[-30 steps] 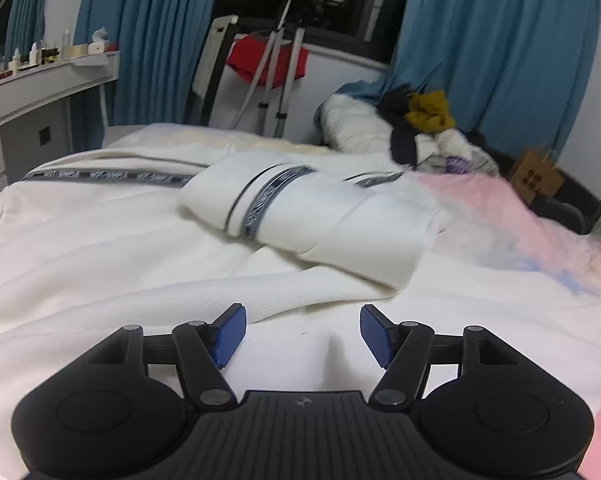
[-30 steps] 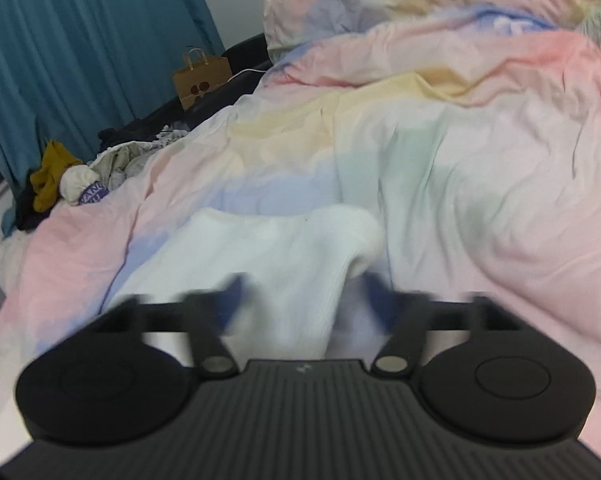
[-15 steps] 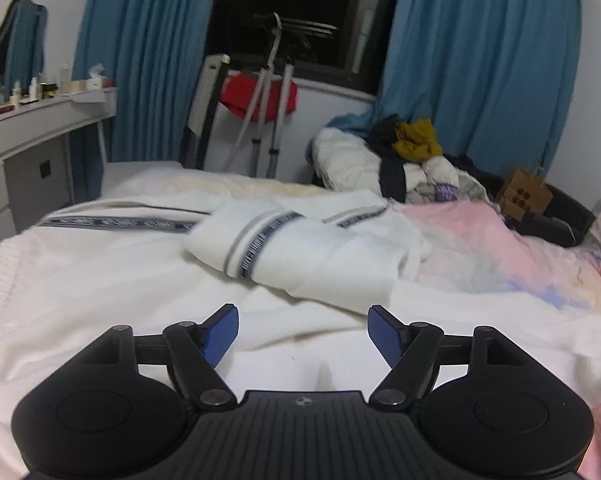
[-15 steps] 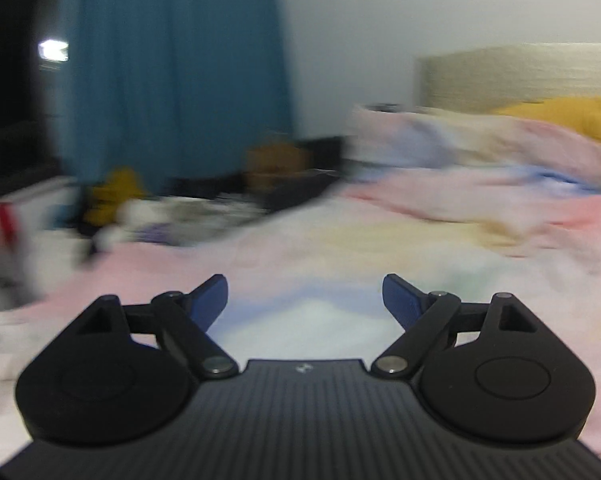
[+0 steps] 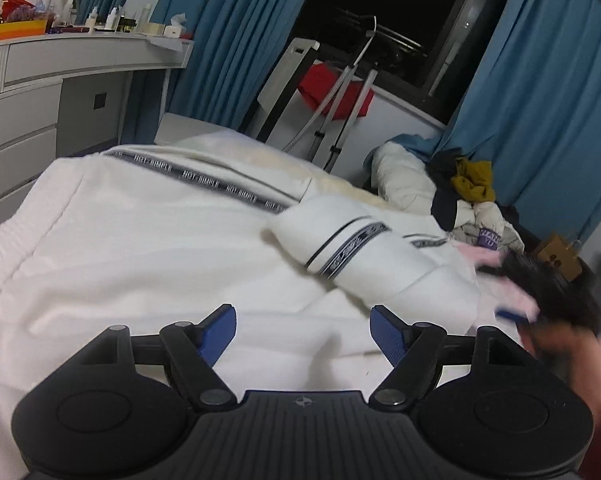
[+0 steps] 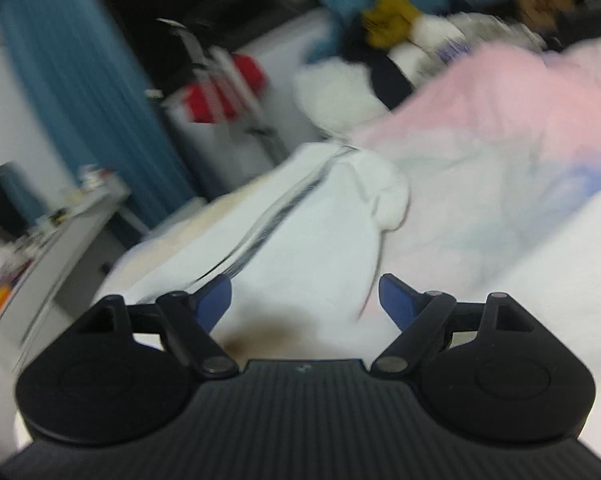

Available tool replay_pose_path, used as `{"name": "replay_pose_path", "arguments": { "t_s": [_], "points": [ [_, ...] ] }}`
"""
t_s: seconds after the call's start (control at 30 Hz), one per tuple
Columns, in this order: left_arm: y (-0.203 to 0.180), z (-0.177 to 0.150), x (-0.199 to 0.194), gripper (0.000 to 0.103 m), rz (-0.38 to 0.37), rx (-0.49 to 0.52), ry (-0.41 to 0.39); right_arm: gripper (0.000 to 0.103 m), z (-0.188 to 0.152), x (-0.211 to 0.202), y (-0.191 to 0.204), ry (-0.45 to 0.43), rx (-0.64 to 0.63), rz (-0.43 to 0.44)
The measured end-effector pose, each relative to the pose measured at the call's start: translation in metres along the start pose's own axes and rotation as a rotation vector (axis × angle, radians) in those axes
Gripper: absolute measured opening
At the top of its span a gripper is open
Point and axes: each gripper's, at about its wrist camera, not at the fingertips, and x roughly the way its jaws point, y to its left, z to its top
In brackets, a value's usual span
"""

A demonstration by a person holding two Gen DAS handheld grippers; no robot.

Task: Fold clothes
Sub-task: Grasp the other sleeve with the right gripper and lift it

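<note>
Both my claws are spread, holding nothing: left claw (image 5: 302,330) low over the white sweatshirt (image 5: 148,248) on the bed (image 6: 500,152), right claw (image 6: 304,300) blurred. One sleeve (image 5: 364,256) lies folded across the body. I'd pinch a single layer at an edge. The striped band (image 5: 220,188) runs left-near to right-far.

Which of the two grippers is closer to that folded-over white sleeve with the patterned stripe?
Probably the right. The right gripper shows blurred just beside the sleeve's cuff end. The left gripper hovers open in front of it, a little further back.
</note>
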Motion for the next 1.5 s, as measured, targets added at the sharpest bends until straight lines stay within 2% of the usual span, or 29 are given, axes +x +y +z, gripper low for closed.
{"name": "replay_pose_path", "arguments": {
  "t_s": [0.07, 0.17, 0.23, 0.27, 0.33, 0.37, 0.43, 0.5, 0.6, 0.73, 0.87, 0.93, 0.97, 1.07, 1.17, 1.3, 1.43, 1.5],
  "points": [
    [-0.002, -0.004, 0.004, 0.076, 0.004, 0.019, -0.015, 0.082, 0.018, 0.038, -0.007, -0.011, 0.033, -0.052],
    [-0.009, -0.006, 0.017, 0.076, 0.004, 0.044, -0.044, 0.072, 0.03, 0.085, -0.032, 0.012, 0.126, -0.126],
    [-0.014, -0.007, 0.027, 0.076, 0.005, 0.068, -0.066, 0.07, 0.031, 0.11, -0.047, 0.05, 0.189, -0.115],
    [-0.017, -0.009, 0.032, 0.076, 0.005, 0.084, -0.078, 0.07, 0.033, 0.119, -0.047, 0.04, 0.171, -0.106],
    [-0.019, -0.009, 0.043, 0.075, -0.004, 0.101, -0.077, 0.04, 0.041, 0.127, -0.04, 0.011, 0.082, -0.105],
    [-0.02, -0.01, 0.047, 0.075, -0.008, 0.104, -0.073, 0.018, 0.046, 0.128, -0.035, -0.006, 0.035, -0.108],
    [-0.022, -0.011, 0.053, 0.075, -0.02, 0.113, -0.07, 0.011, 0.062, 0.12, -0.026, -0.066, -0.017, -0.09],
    [-0.024, -0.011, 0.054, 0.075, -0.039, 0.124, -0.073, 0.011, 0.084, 0.106, -0.018, -0.148, -0.074, -0.075],
    [-0.027, -0.011, 0.051, 0.075, -0.058, 0.137, -0.087, 0.01, 0.133, 0.074, -0.013, -0.247, -0.14, -0.098],
    [-0.031, -0.011, 0.048, 0.075, -0.079, 0.155, -0.097, 0.01, 0.202, 0.016, -0.023, -0.415, -0.235, -0.207],
    [-0.037, -0.013, 0.049, 0.075, -0.072, 0.189, -0.1, 0.01, 0.239, -0.042, -0.087, -0.538, -0.187, -0.377],
    [-0.038, -0.013, 0.053, 0.075, -0.069, 0.195, -0.088, 0.01, 0.236, -0.064, -0.137, -0.552, -0.138, -0.48],
    [-0.038, -0.013, 0.055, 0.075, -0.068, 0.198, -0.08, 0.01, 0.23, -0.07, -0.163, -0.528, -0.115, -0.529],
    [-0.038, -0.014, 0.062, 0.075, -0.065, 0.204, -0.057, 0.01, 0.192, -0.073, -0.237, -0.423, -0.078, -0.65],
    [-0.039, -0.014, 0.066, 0.075, -0.061, 0.21, -0.045, 0.01, 0.144, -0.059, -0.287, -0.312, -0.046, -0.702],
    [-0.041, -0.015, 0.069, 0.075, -0.056, 0.225, -0.041, 0.011, 0.105, -0.041, -0.312, -0.257, 0.003, -0.692],
    [-0.046, -0.012, 0.068, 0.075, -0.06, 0.238, -0.047, 0.012, 0.098, -0.044, -0.316, -0.256, 0.062, -0.64],
    [-0.047, -0.01, 0.067, 0.075, -0.065, 0.248, -0.051, 0.013, 0.099, -0.056, -0.318, -0.26, 0.161, -0.577]
  ]
}}
